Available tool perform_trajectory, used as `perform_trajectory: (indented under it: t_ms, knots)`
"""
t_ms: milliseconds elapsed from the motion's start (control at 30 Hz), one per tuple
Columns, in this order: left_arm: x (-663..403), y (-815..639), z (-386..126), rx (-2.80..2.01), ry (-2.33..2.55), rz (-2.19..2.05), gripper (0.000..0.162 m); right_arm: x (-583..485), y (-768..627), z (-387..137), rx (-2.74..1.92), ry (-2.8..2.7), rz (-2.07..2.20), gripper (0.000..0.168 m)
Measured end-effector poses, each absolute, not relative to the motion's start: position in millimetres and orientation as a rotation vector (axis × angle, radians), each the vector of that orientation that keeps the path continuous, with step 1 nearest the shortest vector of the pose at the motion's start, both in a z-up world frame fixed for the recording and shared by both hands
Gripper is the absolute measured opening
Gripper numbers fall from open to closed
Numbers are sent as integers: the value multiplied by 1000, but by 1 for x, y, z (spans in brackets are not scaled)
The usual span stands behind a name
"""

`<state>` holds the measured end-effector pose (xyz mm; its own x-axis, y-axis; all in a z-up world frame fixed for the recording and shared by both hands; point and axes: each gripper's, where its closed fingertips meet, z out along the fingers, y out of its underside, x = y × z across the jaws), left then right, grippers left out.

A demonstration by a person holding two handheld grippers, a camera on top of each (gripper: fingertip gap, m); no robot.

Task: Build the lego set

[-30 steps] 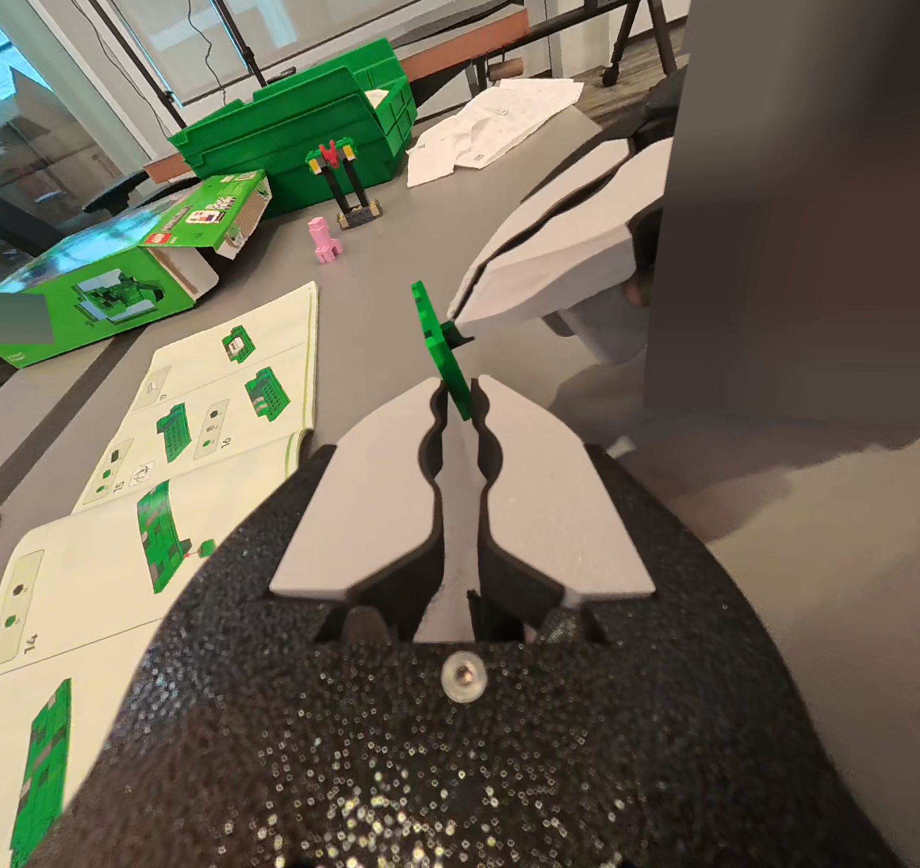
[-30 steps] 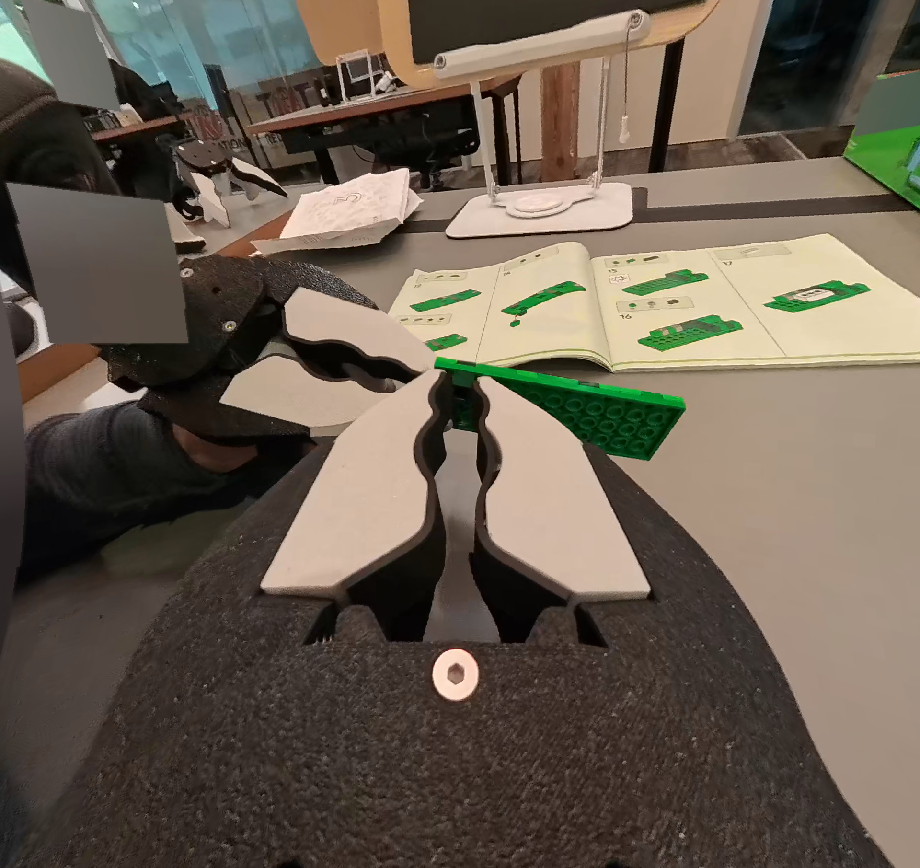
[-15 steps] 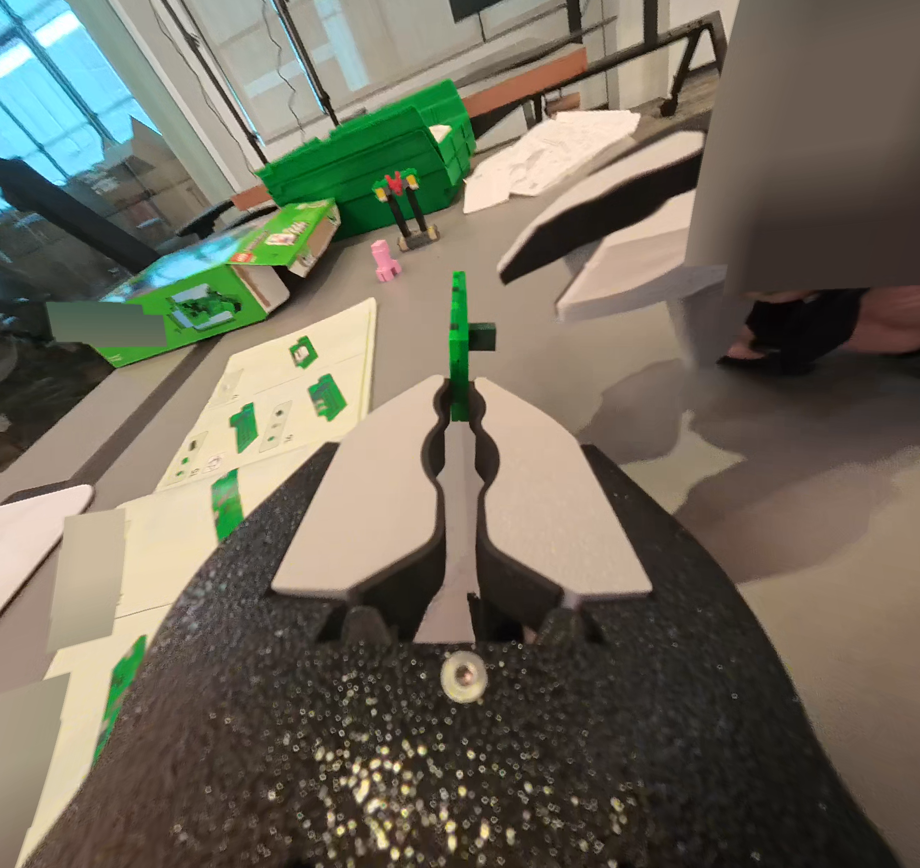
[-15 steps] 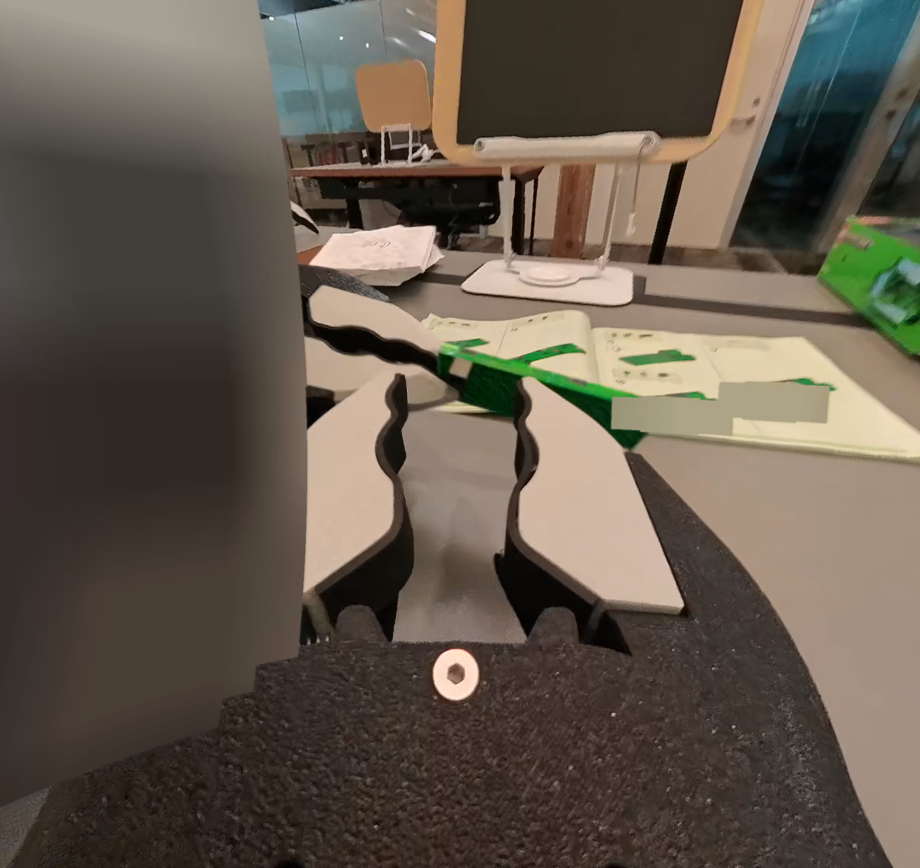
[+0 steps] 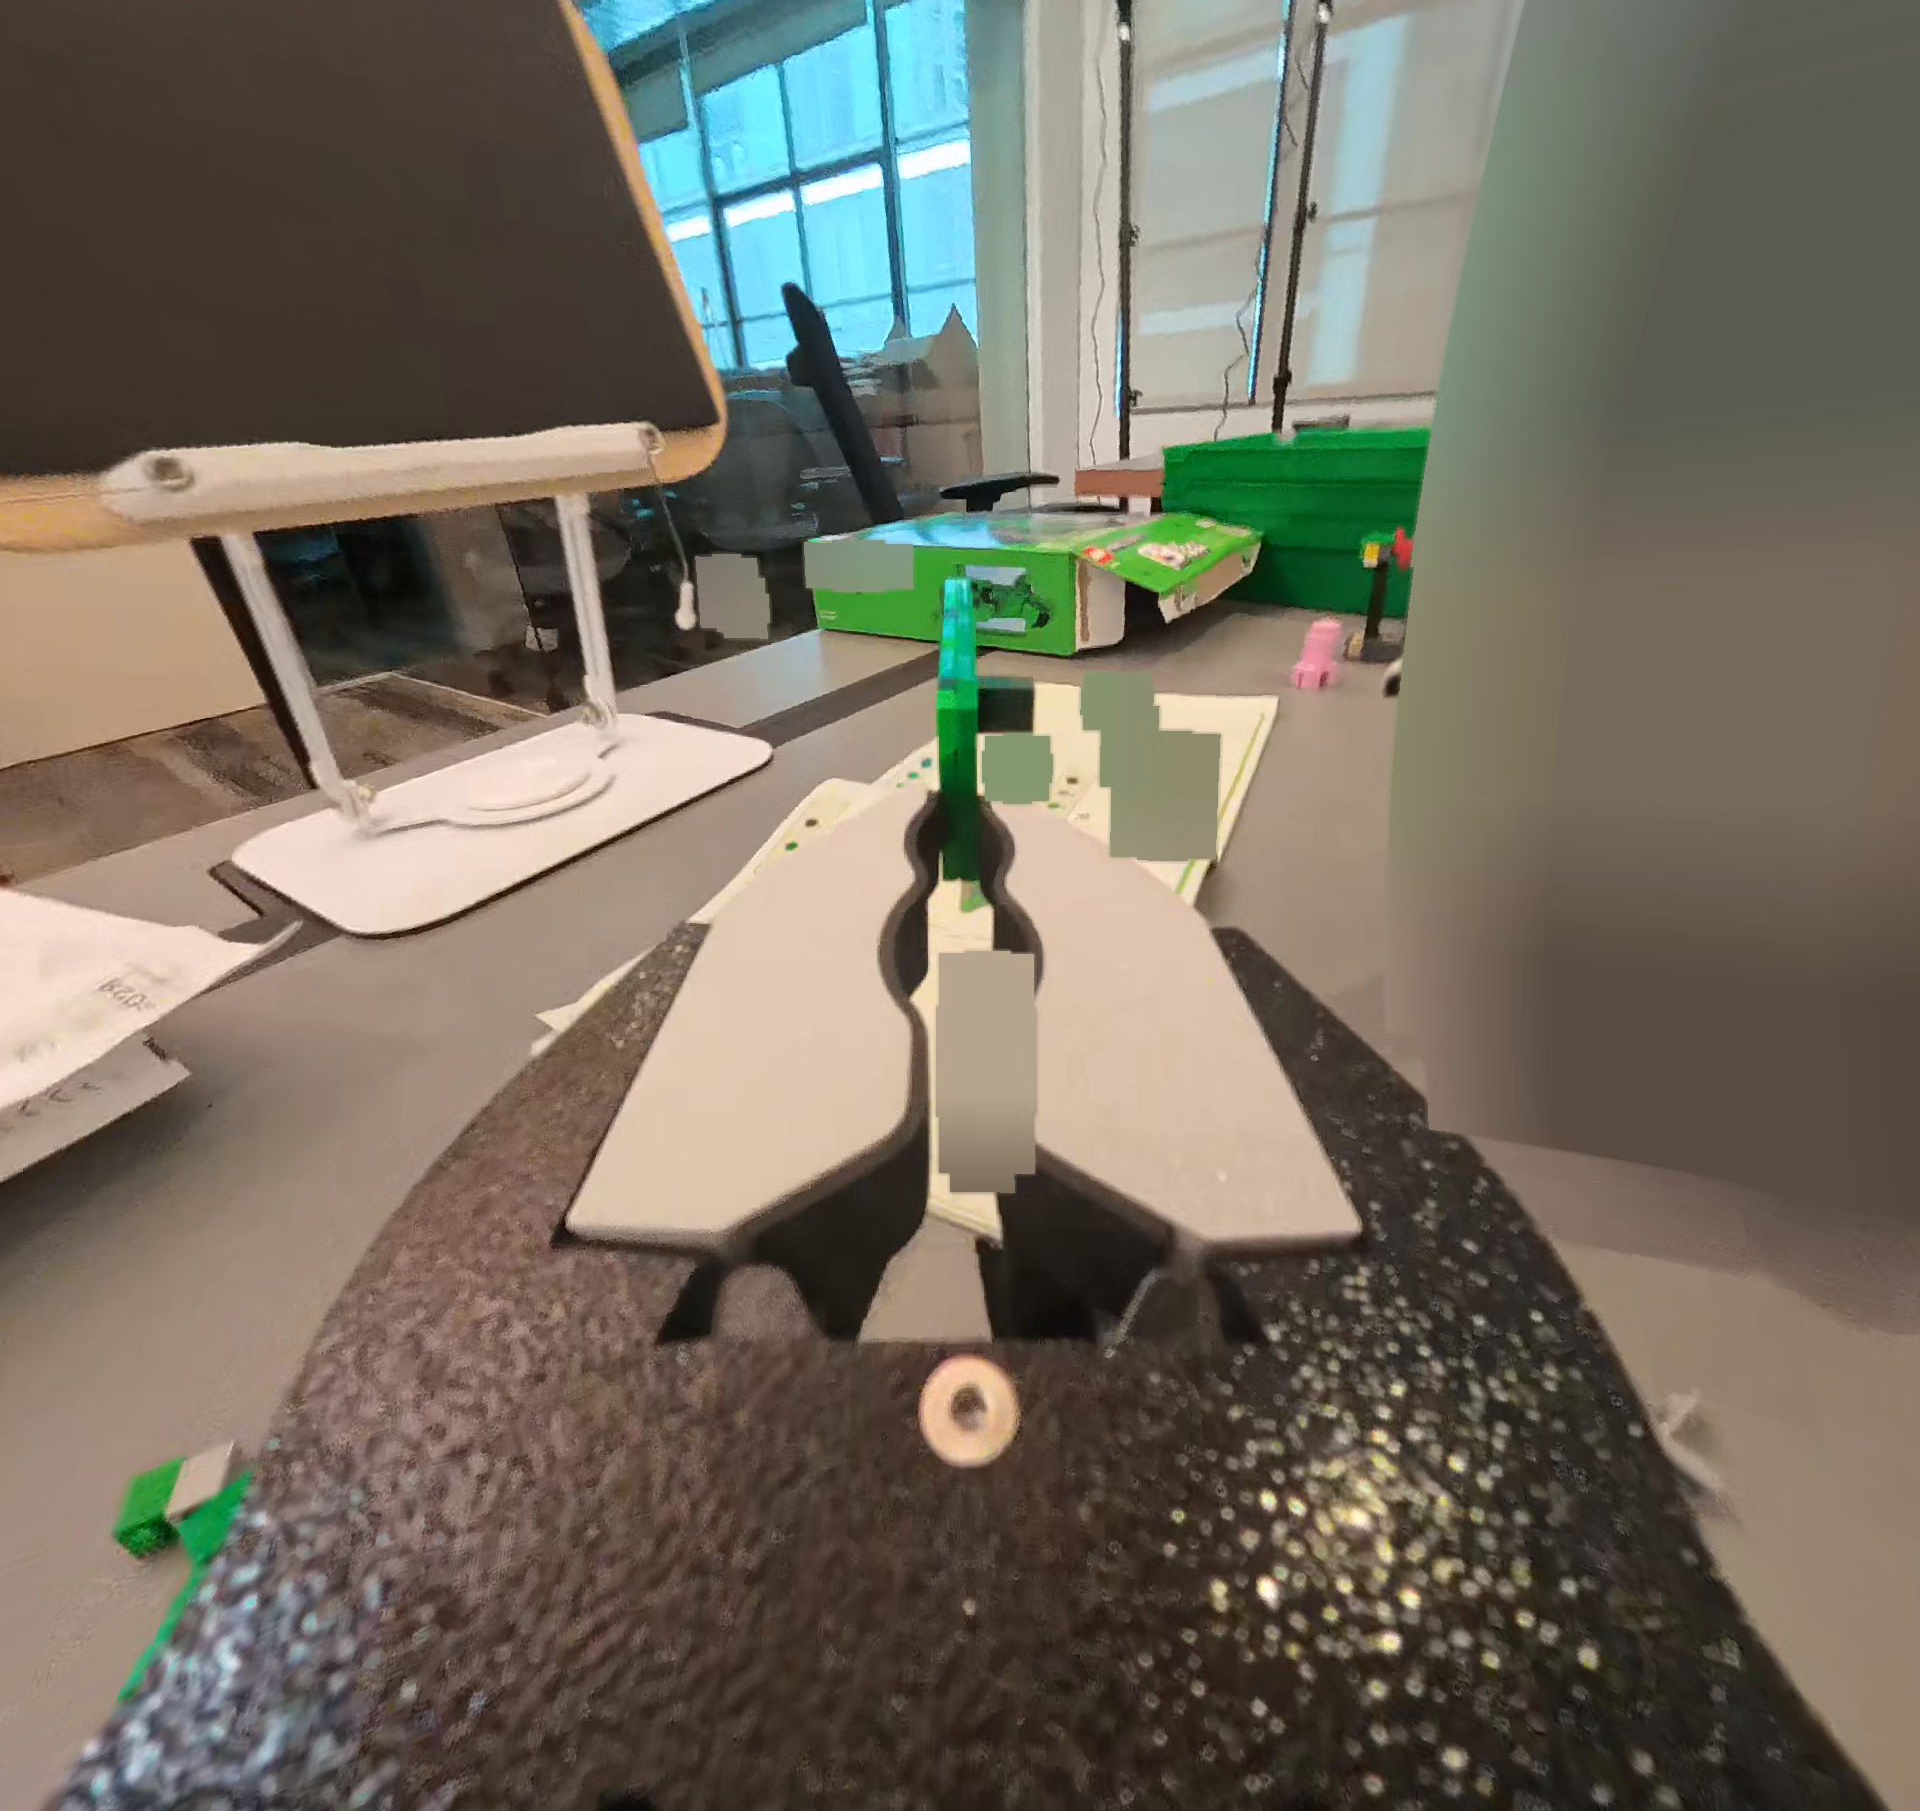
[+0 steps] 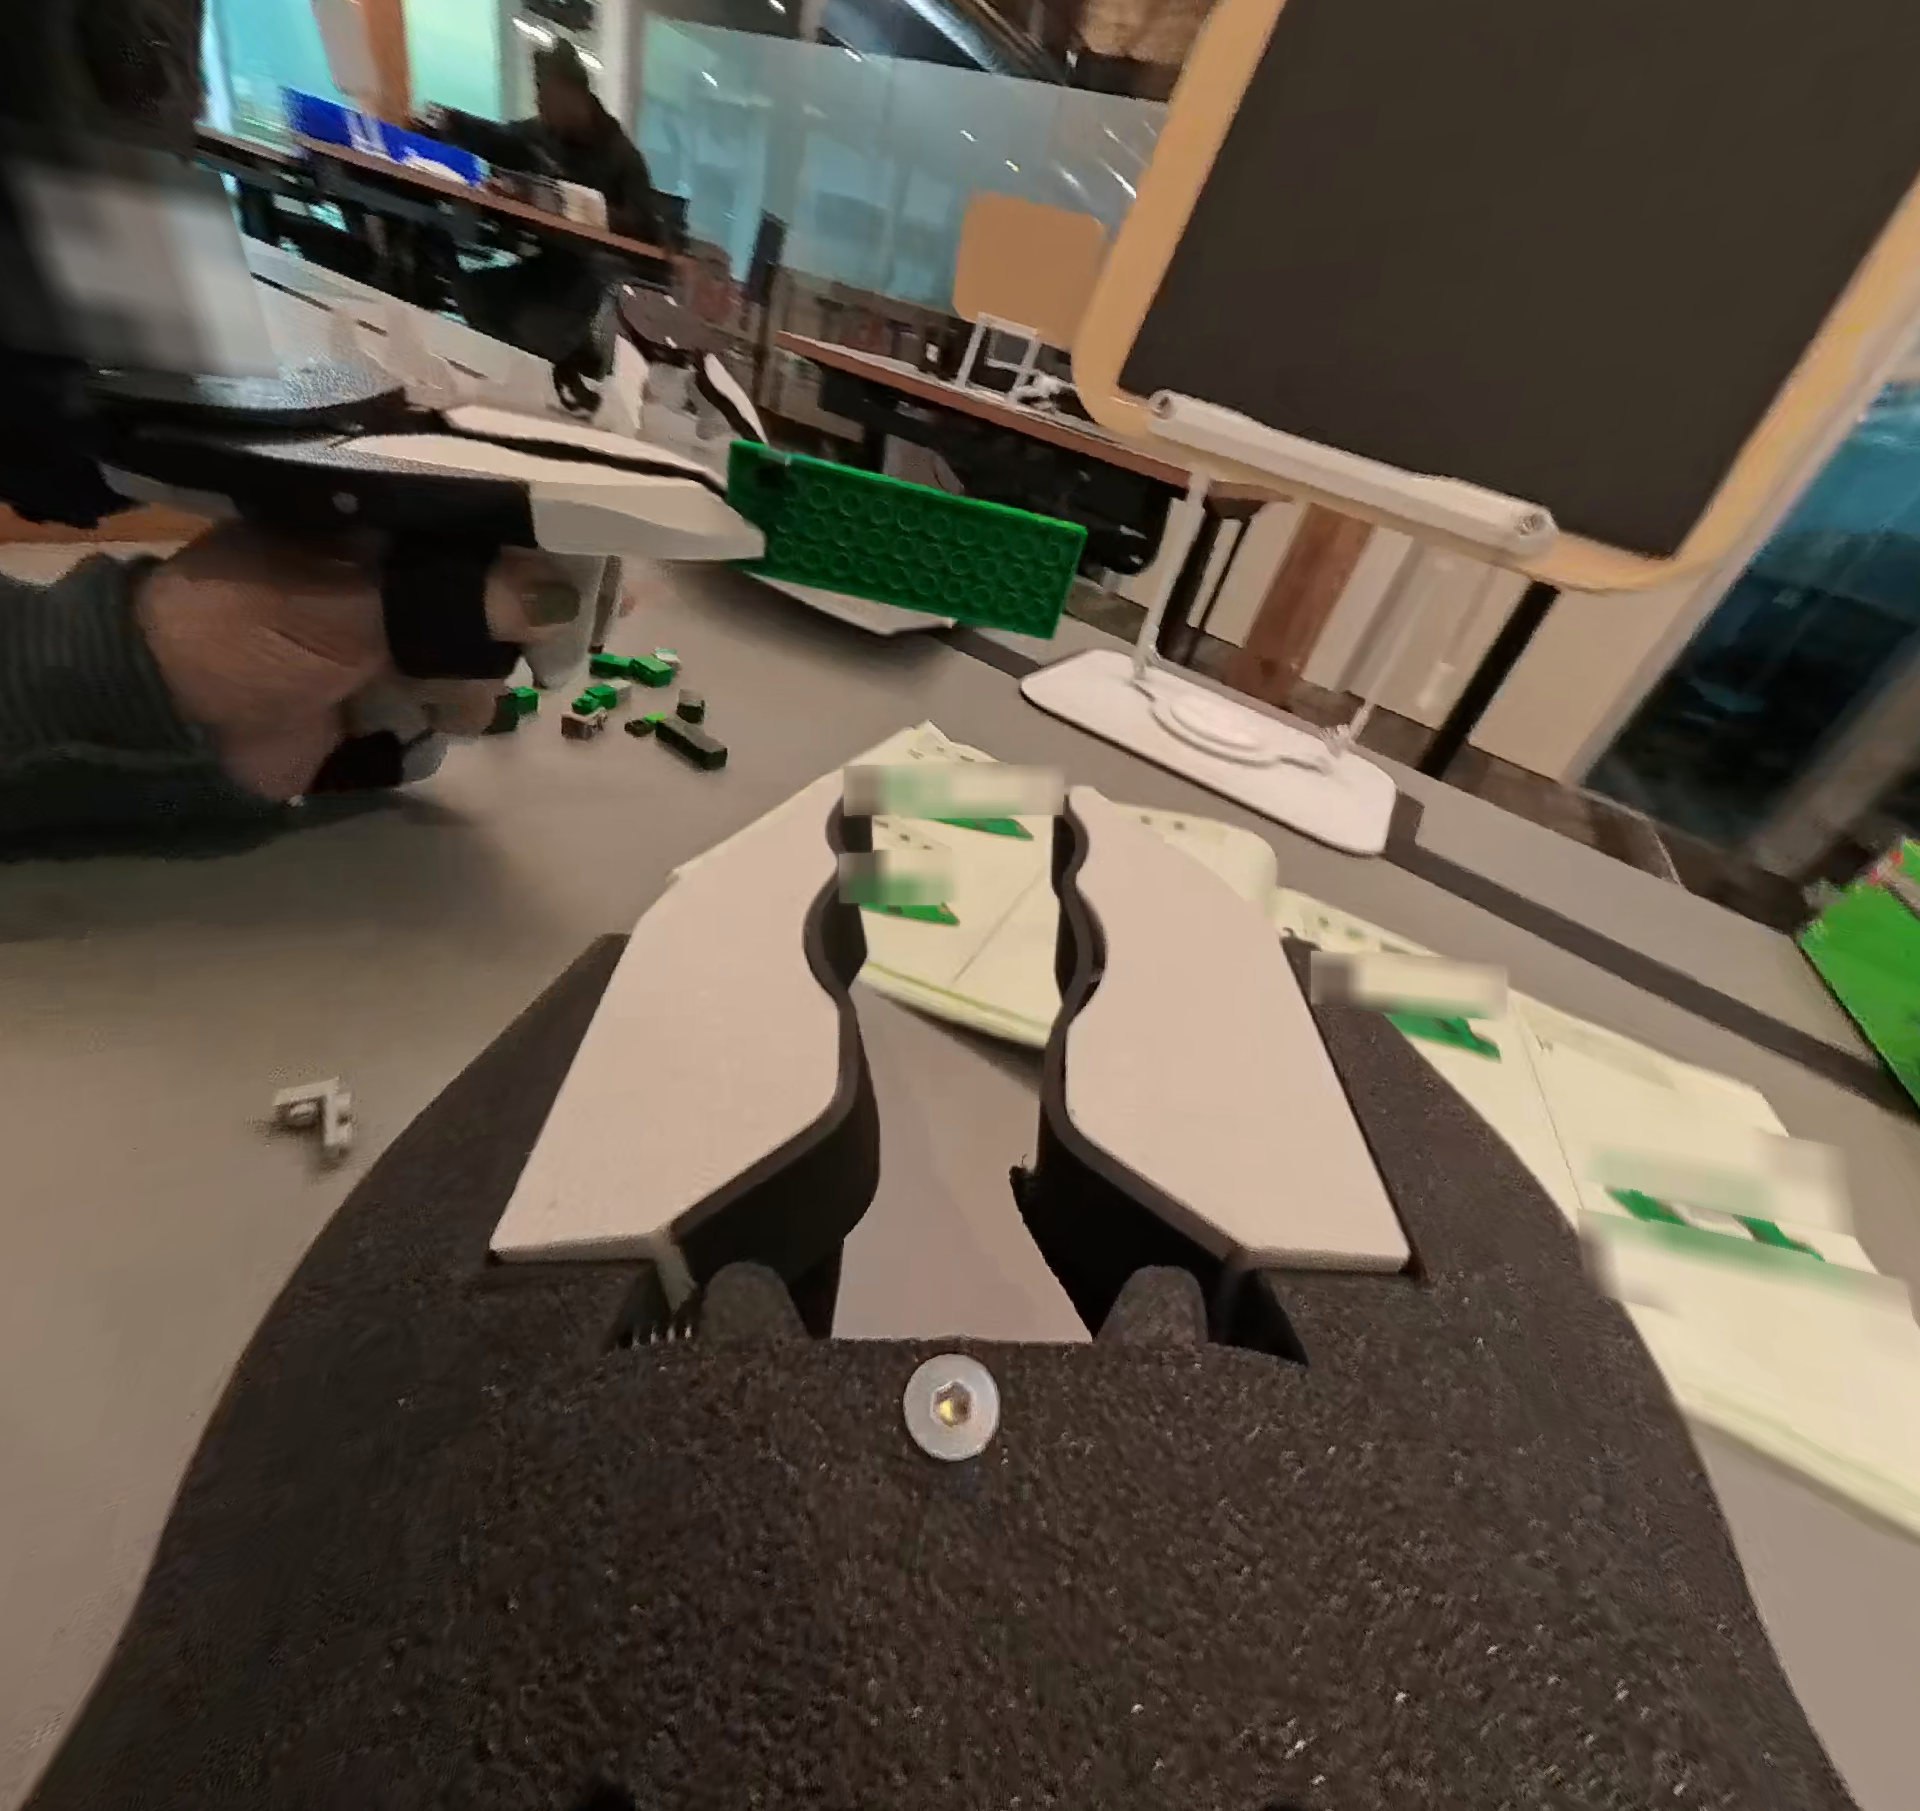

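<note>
Gripping a green lego plate [image 5: 958, 722] by one short end, the left hand-held gripper [image 5: 961, 831] holds it on edge above the open instruction booklet [image 5: 1236, 785], which lies flat on the grey tabletop [image 5: 416, 1055]. In the right wrist view the same plate [image 6: 909, 540] shows its studded face and sticks out level from the left hand-held gripper [image 6: 743, 520], clear of the tabletop [image 6: 416, 888]. A person's hand [image 6: 312, 649] grasps that tool's handle. Beyond the booklet [image 6: 987, 930] from the right camera, under the hand, loose green and dark lego pieces [image 6: 644, 696] are scattered. The right hand-held gripper [image 6: 951, 826] hangs over the booklet with its fingers spread apart and nothing between them. Behind the booklet stands a tablet stand [image 6: 1226, 733] with a white base; farther back in the left view lie a green lego box [image 5: 1018, 582] and a small pink figure [image 5: 1317, 655].
</note>
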<state>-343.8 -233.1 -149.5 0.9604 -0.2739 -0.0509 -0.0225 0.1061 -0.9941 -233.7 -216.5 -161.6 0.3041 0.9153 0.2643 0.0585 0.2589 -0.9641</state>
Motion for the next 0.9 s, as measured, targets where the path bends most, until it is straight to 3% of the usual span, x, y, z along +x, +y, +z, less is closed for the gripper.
perform_trajectory:
  t_ms: [267, 633, 733, 800, 900]
  knots:
    - [-341, -233, -146, -1412, 267, -161, 6, -268, -162, -143, -994, -1067, 687, 28]
    - [-349, -244, -126, -1297, 267, -49, 6, -278, -144, -139, -993, -1064, 868, 22]
    - [-351, -246, -125, -1292, 258, -33, 6, -286, -170, -155, -965, -1256, 923, 17]
    - [-351, -243, -130, -1317, 254, -47, 6, -290, -201, -183, -963, -1528, 993, 2]
    - [-355, -239, -135, -1346, 227, -78, 6, -289, -231, -216, -1019, -1852, 970, 0]
